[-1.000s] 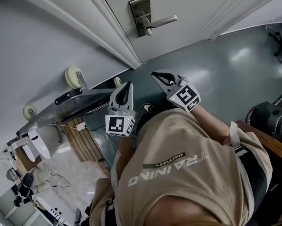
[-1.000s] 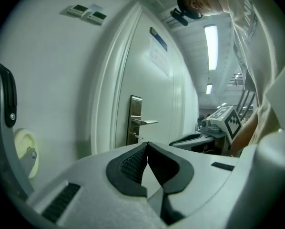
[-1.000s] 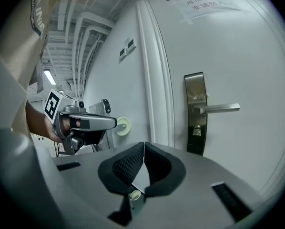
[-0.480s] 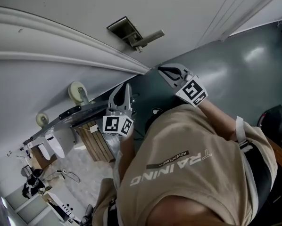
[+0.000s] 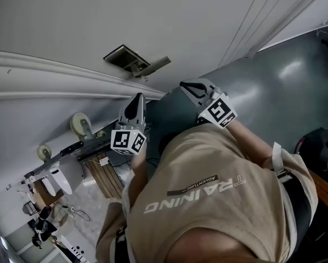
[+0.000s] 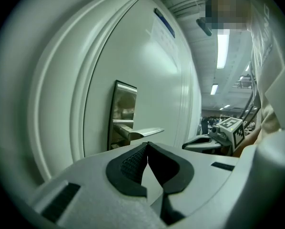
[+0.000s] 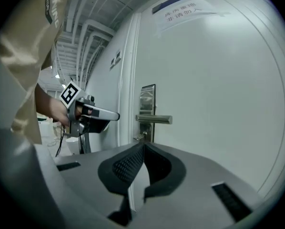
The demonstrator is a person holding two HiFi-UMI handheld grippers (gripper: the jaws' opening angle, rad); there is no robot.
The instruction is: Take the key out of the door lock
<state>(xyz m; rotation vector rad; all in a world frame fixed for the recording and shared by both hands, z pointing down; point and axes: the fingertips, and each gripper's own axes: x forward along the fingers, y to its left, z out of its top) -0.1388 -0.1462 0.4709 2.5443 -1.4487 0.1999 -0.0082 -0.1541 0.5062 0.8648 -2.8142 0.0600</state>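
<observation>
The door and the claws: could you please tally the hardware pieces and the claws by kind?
Brushed metal lever handle: 1
Rectangular metal lock plate: 1
Small metal key: 1
Grey handheld claws: 2, left claw and right claw
Total: 5

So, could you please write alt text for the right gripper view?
The right tool, jaws closed and empty, points at a white door with a metal lever handle and what seems a key below it. The left tool hovers at left.
</observation>
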